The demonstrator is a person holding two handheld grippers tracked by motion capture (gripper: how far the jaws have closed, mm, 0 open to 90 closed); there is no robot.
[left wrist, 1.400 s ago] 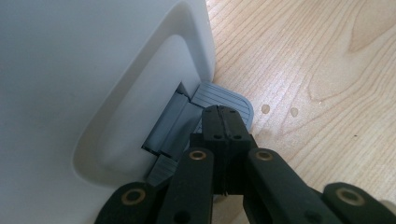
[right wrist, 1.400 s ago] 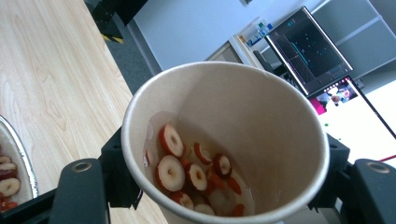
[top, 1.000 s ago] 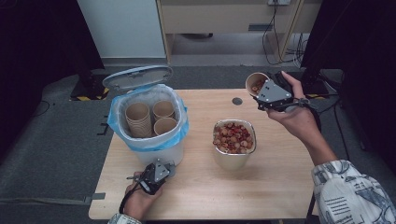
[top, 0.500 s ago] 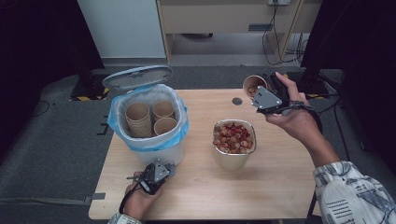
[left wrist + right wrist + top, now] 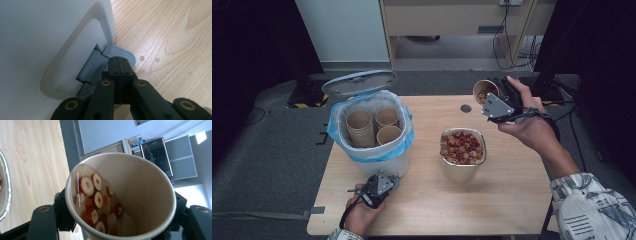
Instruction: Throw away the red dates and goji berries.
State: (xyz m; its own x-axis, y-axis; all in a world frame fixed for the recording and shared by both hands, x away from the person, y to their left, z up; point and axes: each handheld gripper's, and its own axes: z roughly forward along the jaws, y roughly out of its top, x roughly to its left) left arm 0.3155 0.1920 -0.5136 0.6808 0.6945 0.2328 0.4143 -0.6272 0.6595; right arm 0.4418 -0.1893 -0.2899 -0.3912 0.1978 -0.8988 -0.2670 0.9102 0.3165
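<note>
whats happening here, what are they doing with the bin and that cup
A person works with two grippers. The left gripper, jaws together, presses the grey pedal of the white plastic bin, whose lid stands open; brown paper cups sit inside its blue liner. The right gripper holds a tilted brown paper cup with sliced red fruit and liquid, above the table's far right, beyond the metal bowl of fruit.
</note>
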